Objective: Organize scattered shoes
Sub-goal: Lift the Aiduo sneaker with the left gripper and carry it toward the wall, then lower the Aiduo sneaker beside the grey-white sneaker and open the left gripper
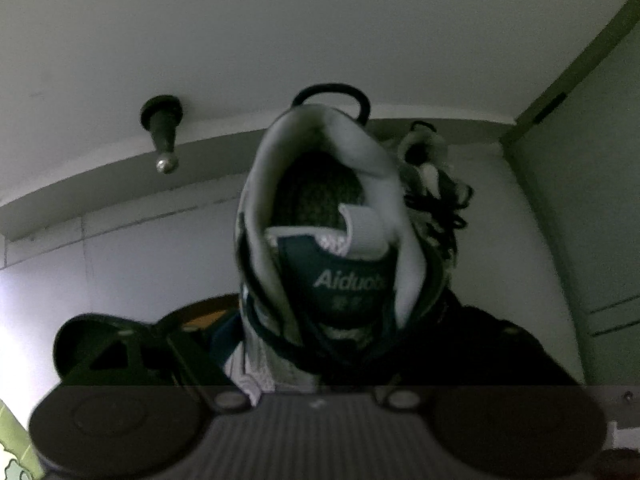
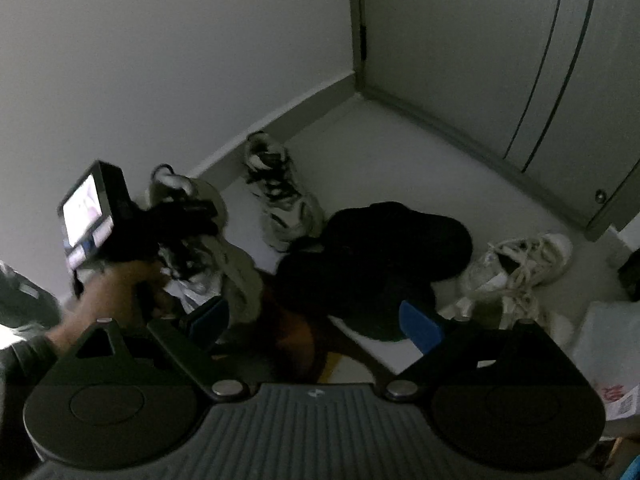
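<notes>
In the left wrist view my left gripper point(image 1: 316, 360) is shut on a white and dark-green sneaker point(image 1: 320, 240), heel end up, held off the floor. The same gripper and sneaker point(image 2: 208, 248) show at the left of the right wrist view. Its matching sneaker point(image 2: 280, 196) lies on the floor by the baseboard. My right gripper point(image 2: 316, 320) is open and empty above a pair of black shoes point(image 2: 376, 256). A cream sneaker point(image 2: 520, 264) lies on the floor at the right.
A door stopper point(image 1: 164, 132) sticks out of the wall point(image 1: 280, 40). Cabinet doors point(image 2: 520, 60) close off the corner at the right. A white bag with red print point(image 2: 608, 368) lies at the lower right.
</notes>
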Available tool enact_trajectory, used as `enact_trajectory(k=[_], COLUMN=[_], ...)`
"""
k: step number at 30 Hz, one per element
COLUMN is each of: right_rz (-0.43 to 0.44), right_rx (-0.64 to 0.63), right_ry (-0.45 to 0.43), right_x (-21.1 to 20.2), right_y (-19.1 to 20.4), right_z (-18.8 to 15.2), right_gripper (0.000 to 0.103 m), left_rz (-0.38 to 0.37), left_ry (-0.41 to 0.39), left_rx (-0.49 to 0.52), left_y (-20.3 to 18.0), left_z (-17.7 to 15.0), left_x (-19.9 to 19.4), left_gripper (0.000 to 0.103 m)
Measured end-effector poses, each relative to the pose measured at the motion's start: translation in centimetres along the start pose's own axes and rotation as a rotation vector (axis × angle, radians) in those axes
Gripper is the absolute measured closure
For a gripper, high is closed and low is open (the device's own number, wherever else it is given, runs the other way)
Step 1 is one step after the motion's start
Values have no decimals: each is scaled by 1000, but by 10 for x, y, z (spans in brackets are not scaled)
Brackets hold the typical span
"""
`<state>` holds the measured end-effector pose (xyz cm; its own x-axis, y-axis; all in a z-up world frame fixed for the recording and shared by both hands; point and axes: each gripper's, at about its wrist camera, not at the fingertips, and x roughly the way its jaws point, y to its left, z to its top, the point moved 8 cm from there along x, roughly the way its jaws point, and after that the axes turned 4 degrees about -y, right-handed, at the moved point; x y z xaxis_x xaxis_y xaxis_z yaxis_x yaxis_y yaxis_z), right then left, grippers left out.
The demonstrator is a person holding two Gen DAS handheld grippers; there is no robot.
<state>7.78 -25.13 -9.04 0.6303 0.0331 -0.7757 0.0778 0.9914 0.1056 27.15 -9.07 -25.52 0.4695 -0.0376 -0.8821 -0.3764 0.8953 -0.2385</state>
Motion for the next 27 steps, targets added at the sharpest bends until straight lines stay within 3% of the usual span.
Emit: enact_trajectory(k=[3, 8, 22, 27], right_rz=[18, 26, 38, 27], right_rx=[23, -12, -35, -63], right_ry=[22, 73, 86, 97], right_x=[4, 15, 29, 34], right_y=[3, 16, 23, 21], right_z=[-8, -24, -28, -34], right_gripper=[8, 8, 8, 8], left_rz=[19, 61, 108, 127], left_ry=[26, 39, 47, 21], left_rx=[-39, -6, -108, -99], left_y=[2, 0, 9, 6], left_z=[2, 13, 33, 37], left_x=[21, 43, 90, 101], left_gripper=[21, 21, 22, 22])
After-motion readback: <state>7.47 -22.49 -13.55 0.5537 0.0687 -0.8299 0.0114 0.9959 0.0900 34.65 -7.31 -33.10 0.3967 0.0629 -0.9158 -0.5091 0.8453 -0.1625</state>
